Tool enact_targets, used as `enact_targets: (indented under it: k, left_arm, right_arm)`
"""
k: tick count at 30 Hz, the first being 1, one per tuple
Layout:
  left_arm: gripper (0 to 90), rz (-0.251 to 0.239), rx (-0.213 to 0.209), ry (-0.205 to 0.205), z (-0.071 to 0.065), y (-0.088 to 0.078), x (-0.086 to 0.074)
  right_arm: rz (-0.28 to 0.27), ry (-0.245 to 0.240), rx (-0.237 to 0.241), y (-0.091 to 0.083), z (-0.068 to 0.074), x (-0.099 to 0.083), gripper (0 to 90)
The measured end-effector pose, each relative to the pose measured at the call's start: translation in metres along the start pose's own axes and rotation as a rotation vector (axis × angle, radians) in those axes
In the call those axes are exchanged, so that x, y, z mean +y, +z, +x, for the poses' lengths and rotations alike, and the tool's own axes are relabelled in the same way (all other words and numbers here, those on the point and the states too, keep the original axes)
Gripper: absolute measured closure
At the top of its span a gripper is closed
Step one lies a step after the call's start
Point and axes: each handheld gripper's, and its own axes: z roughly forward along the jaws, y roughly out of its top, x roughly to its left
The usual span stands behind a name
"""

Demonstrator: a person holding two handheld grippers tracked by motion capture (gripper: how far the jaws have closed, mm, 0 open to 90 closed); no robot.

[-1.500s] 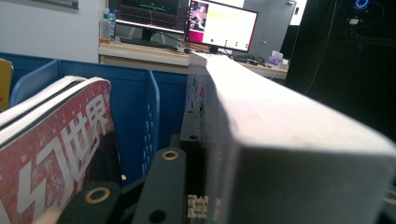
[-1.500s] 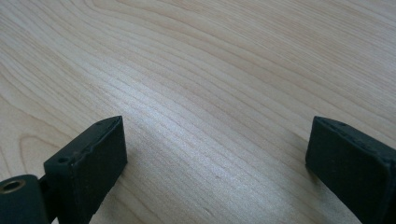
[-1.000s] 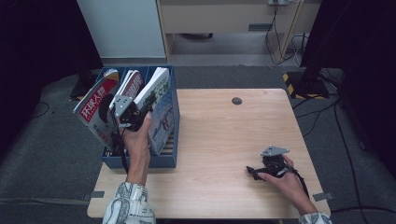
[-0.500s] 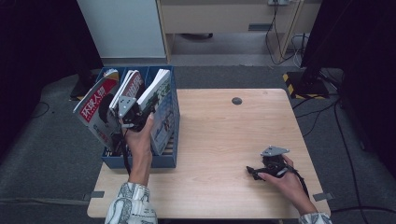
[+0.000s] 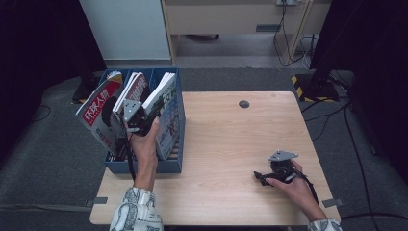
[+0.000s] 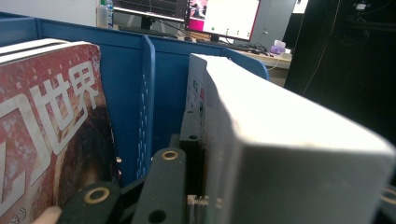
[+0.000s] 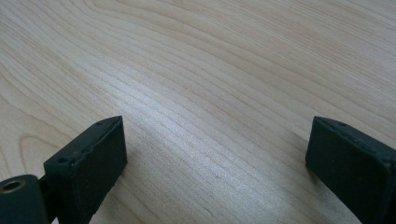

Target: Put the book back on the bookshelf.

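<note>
At 9 o'clock in the blue plastic file box [image 5: 168, 166], my left gripper [image 5: 144, 115] pinches the thick white-edged magazine [image 6: 280, 154], spine upright; right gripper [image 5: 262, 177] idles, jaws spread.

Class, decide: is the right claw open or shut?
Open. In its own view the right claw has jaws wide apart, with bare wooden table between them.

Right of the blue file box [image 5: 171, 166] I see bare worktop [image 5: 231, 144] to pass over, save a small dark disc [image 5: 244, 104] farther back. Inside the box, leaning magazines [image 5: 98, 113] and dividers [image 6: 145, 102] crowd the slots; gaps look narrow, I think.
</note>
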Motion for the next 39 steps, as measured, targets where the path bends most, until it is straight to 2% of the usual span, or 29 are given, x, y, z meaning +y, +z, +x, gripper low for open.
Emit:
enact_targets:
  k: [19, 39]
  left_arm:
    - [73.1, -0.015, 0.004, -0.004, 0.0034, 0.0026, -0.0008]
    - [72.8, -0.043, -0.011, -0.012, 0.0050, 0.0096, -0.0038]
  right_arm:
    - [0.000, 0.000, 0.000, 0.0000, 0.0000, 0.0000, 5.6]
    - [0.000, -0.001, -0.001, -0.0005, -0.0002, -0.0006, 5.6]
